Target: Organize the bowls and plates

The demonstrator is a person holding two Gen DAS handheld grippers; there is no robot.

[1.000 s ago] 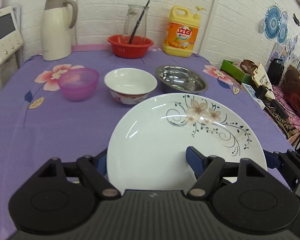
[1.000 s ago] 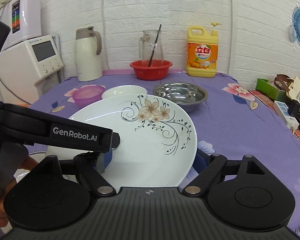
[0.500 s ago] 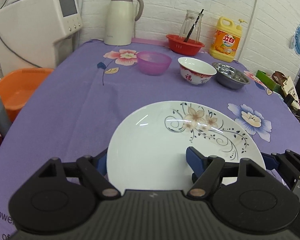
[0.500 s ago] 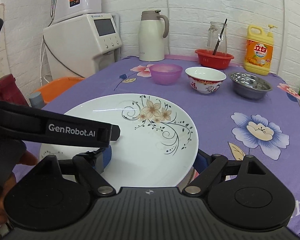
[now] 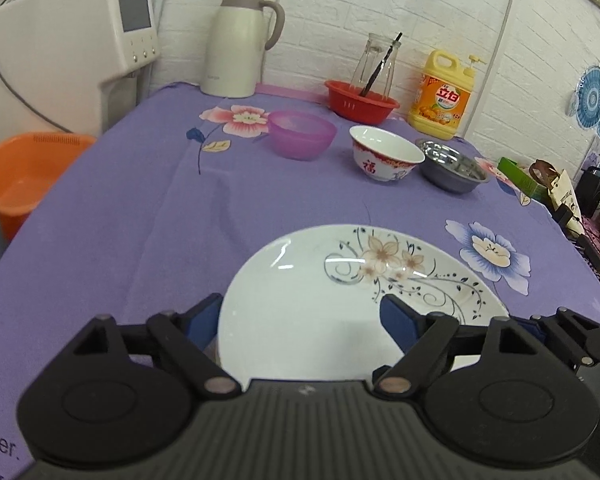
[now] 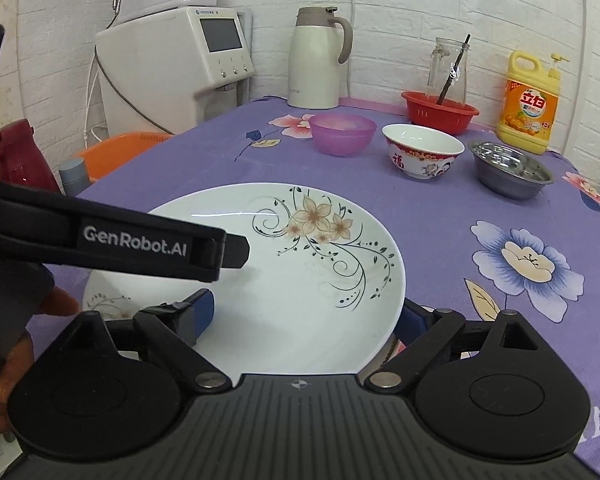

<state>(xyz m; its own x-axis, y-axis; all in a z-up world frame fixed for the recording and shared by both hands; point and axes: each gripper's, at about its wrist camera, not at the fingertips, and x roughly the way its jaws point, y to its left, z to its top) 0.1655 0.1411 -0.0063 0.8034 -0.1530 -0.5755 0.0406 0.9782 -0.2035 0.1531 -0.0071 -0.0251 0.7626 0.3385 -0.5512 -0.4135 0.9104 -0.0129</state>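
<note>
Clamping floral plate (image 5: 324,320) rim: left hand-held gripper (image 5: 304,320), right hand-held gripper (image 6: 308,314) (both level, opposite sides).

I am holding my left gripper (image 5: 302,318) low and level, its two blue-padded fingers (image 5: 398,318) spread apart and pointing forward. My right gripper (image 6: 306,314) is sitting in much the same pose, fingers (image 6: 202,312) set wide. In the right wrist view my left gripper's (image 6: 236,246) black body is reaching in from the left side, with my bare hand (image 6: 4,344) wrapping its handle.
</note>
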